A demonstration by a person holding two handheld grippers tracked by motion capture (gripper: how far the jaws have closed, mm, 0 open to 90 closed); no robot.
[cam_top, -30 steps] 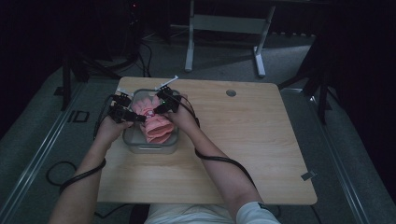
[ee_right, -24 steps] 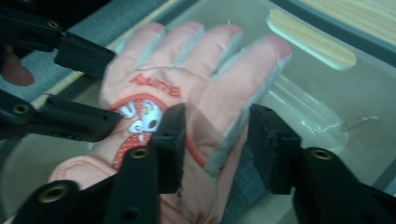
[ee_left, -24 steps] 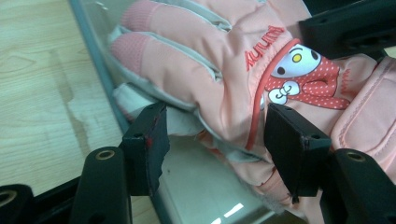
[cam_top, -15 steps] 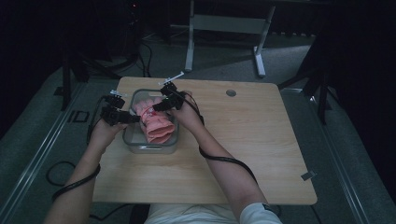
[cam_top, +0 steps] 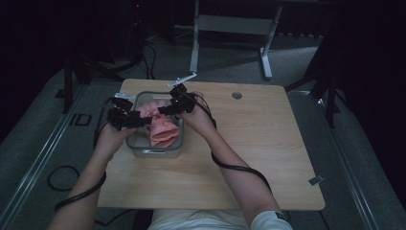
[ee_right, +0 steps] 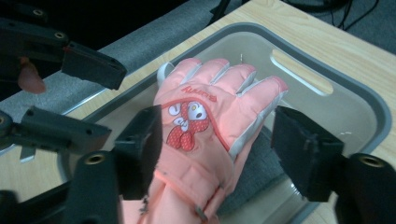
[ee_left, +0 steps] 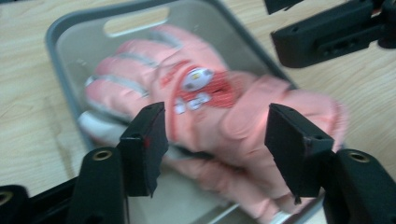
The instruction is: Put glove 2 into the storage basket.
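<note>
A grey tray (cam_top: 178,149) sits on the left part of a wooden table (cam_top: 249,158). Pink gloves (cam_top: 162,130) lie inside it. The left gripper (cam_top: 140,121) is at the tray's left rim, the right gripper (cam_top: 163,109) above its far right part. Both have just been opening, and their jaws stand apart above the gloves, gripping nothing.

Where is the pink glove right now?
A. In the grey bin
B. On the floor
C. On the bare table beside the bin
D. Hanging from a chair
A: the glove lies inside the bin, with the bin's walls all around it; the high view shows the same, glove within the bin on the table.
</note>
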